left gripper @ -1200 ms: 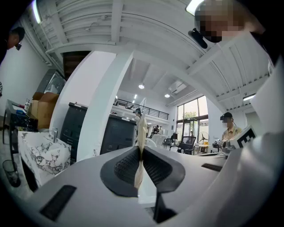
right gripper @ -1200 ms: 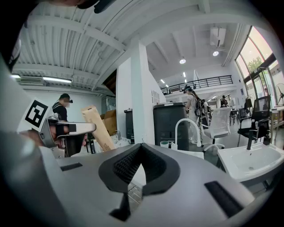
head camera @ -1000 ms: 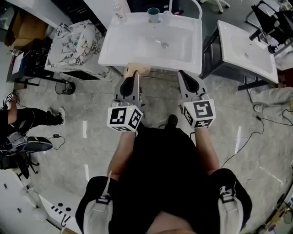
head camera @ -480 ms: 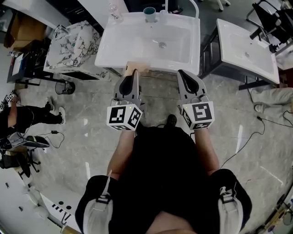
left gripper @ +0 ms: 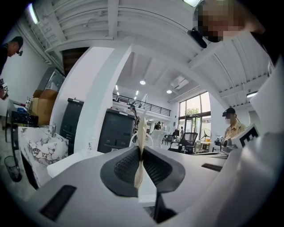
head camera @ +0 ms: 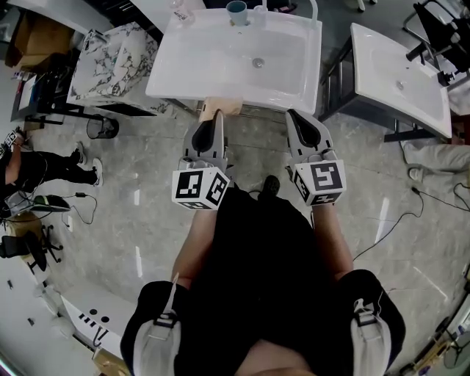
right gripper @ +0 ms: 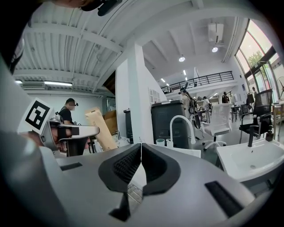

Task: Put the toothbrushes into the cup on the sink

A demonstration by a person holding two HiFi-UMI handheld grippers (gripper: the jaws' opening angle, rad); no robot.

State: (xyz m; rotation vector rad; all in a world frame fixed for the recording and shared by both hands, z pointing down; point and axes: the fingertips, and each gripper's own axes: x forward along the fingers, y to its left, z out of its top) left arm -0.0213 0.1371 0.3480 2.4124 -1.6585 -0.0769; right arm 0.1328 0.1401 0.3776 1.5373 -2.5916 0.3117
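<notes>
A white sink stands ahead of me, with a blue-green cup at its back rim beside the faucet. My left gripper is just short of the sink's front edge. It is shut on a flat beige packet, which shows edge-on in the left gripper view. My right gripper is level with it, shut with nothing between its jaws. The cup and the curved faucet show far off in the right gripper view. No loose toothbrush is visible.
A second white sink stands to the right on a dark frame. A marble-patterned table is at the left of the sink. A seated person and cables are on the grey floor.
The sink and cup have slid slightly up and left in the head view. Both grippers keep the same pose and stay shut.
</notes>
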